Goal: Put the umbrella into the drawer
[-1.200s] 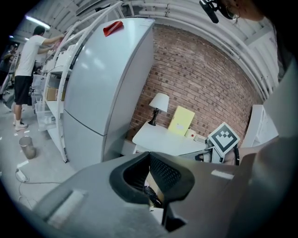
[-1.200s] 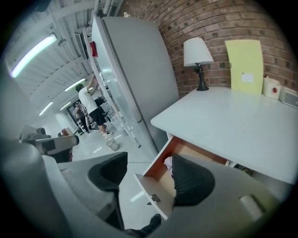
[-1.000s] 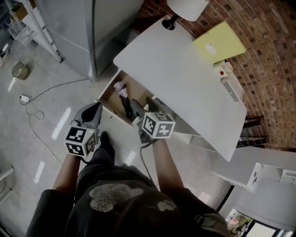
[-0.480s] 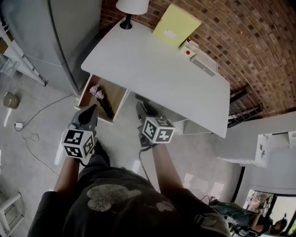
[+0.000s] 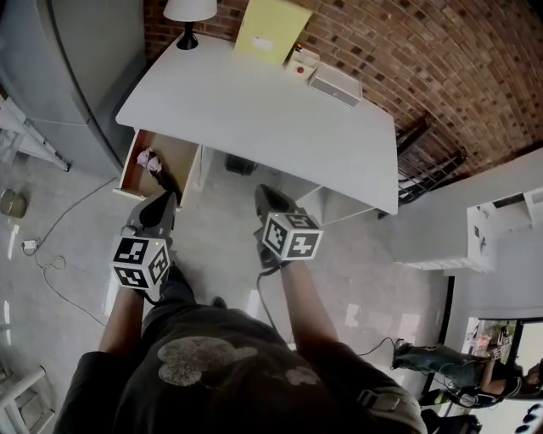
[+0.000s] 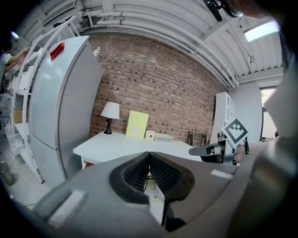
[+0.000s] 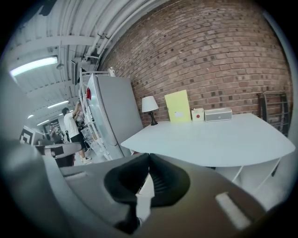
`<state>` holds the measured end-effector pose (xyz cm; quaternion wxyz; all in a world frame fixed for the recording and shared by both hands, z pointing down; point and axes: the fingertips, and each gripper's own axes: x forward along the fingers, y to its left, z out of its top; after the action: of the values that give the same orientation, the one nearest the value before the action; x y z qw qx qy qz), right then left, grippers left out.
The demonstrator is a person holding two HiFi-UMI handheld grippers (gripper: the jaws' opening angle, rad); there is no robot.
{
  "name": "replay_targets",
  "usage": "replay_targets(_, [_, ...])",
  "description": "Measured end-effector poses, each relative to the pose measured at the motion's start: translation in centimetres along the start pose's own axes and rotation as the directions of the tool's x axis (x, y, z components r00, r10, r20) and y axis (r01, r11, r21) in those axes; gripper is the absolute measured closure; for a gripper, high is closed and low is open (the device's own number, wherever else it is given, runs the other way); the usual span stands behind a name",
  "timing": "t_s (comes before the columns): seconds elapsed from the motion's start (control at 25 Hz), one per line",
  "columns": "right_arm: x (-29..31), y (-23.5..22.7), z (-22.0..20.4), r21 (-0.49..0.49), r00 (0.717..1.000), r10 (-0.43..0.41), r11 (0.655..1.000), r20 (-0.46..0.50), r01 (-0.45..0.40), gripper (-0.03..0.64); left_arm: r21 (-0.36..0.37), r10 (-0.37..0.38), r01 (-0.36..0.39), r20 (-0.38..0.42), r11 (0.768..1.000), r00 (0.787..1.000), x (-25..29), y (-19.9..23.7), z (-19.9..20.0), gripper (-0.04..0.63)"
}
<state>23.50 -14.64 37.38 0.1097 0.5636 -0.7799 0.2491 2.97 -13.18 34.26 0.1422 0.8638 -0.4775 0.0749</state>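
Nearest me, the person stands back from the desk (image 5: 254, 110) with both claws raised in front of the chest. The left gripper (image 5: 166, 197) has its jaws pressed together with nothing between them, and the right gripper (image 5: 264, 191) is the same, pinched tight on nothing. Beyond the left one, at the desk's left end, the drawer (image 5: 127, 165) stands pulled out, and the umbrella (image 5: 151, 161) lies inside it: a small folded bundle, pale pink at the end nearer the desk's back and dark towards the drawer's front. So it looks already put away, with the drawer left open. I'd judge the umbrella light and easy to lift. The cloth is soft and loose, probably slick, and wrapped over a stiff core, so a pinch on the fabric alone might slide or tug a fold free. The sounder hold would be across the firm middle of the bundle or on the handle end, though I can't make out which end that is. Further off, at the desk's back edge, stand a lamp (image 5: 188, 10), a yellow board (image 5: 270, 30) and a white box (image 5: 335, 85), against the brick wall (image 5: 441, 59).
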Motion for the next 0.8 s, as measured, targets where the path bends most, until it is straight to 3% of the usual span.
replay_targets(0.36, [-6.7, -3.2, -0.7, 0.006, 0.998, -0.028, 1.000, 0.048, 0.028, 0.612, 0.036, -0.027, 0.027, 0.013, 0.999, 1.000, -1.8, -6.3, -0.3, 0.584])
replay_targets(0.8, [-11.8, -4.4, -2.5, 0.020, 0.995, -0.057, 0.998, 0.081, 0.055, 0.612, 0.063, -0.032, 0.030, 0.027, 0.998, 0.999, -4.8, -10.1, -1.0, 0.584])
